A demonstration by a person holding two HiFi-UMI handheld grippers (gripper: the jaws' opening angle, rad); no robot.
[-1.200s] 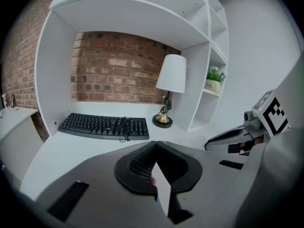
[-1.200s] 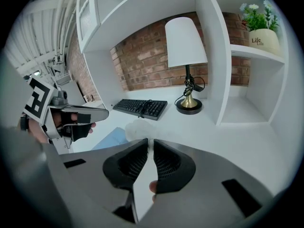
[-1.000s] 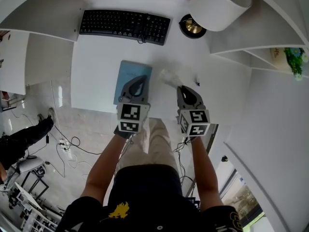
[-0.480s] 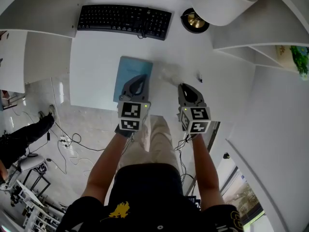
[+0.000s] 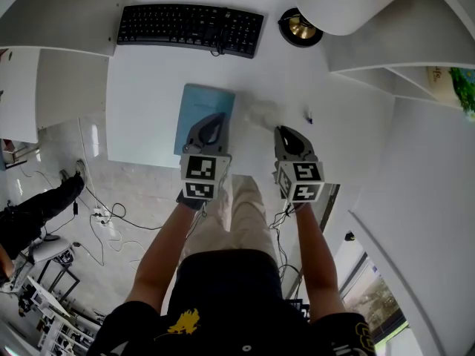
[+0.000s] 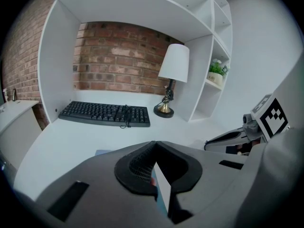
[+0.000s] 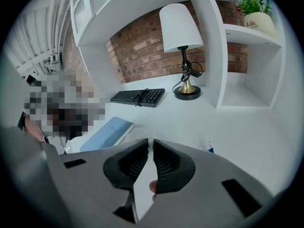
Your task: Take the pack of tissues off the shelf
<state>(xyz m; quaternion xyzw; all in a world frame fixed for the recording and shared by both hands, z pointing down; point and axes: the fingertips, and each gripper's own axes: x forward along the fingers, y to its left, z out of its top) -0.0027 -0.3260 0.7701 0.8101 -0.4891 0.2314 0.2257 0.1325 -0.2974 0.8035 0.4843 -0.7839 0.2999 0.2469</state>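
Both the left hand-held gripper [image 5: 214, 119] and the right hand-held gripper [image 5: 286, 131] are pressed together and empty, low over the counter [image 5: 148, 102]. A pale blurred shape, probably the pack of tissues [image 5: 261, 114], lies on the counter just ahead of the right one, the nearer; its long axis is unclear.

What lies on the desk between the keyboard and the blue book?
Nothing. In the head view, the desk between the keyboard and the blue book is bare white surface; the left gripper view shows that stretch bare too.
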